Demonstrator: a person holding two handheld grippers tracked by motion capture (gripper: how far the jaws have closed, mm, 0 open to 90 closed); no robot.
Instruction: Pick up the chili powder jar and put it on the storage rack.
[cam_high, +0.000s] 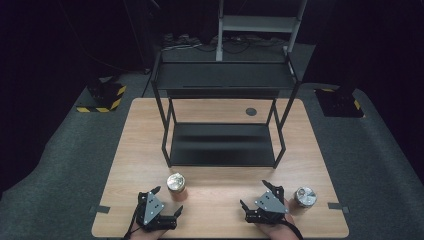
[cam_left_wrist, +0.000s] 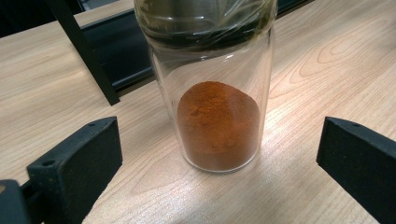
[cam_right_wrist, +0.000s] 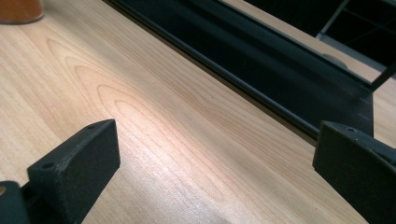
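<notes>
A clear glass jar of orange powder (cam_high: 176, 186) with a metal lid stands upright on the wooden table (cam_high: 220, 215), near its front left. My left gripper (cam_high: 168, 199) is open just behind it. In the left gripper view the jar of orange powder (cam_left_wrist: 217, 121) stands a little ahead of the wide-apart jaws, untouched. My right gripper (cam_high: 253, 193) is open over bare wood at the front right, nothing between its fingers (cam_right_wrist: 79, 158). A second jar with a silver lid (cam_high: 305, 196) stands just to its right.
A black two-tier metal shelf (cam_high: 222, 145) stands mid-table behind both grippers; its lower tier (cam_right_wrist: 261, 60) crosses the right gripper view. A round cable hole (cam_high: 251, 111) sits behind it. Tape marks (cam_high: 100, 209) flag the table's front edges. Grey carpet surrounds the table.
</notes>
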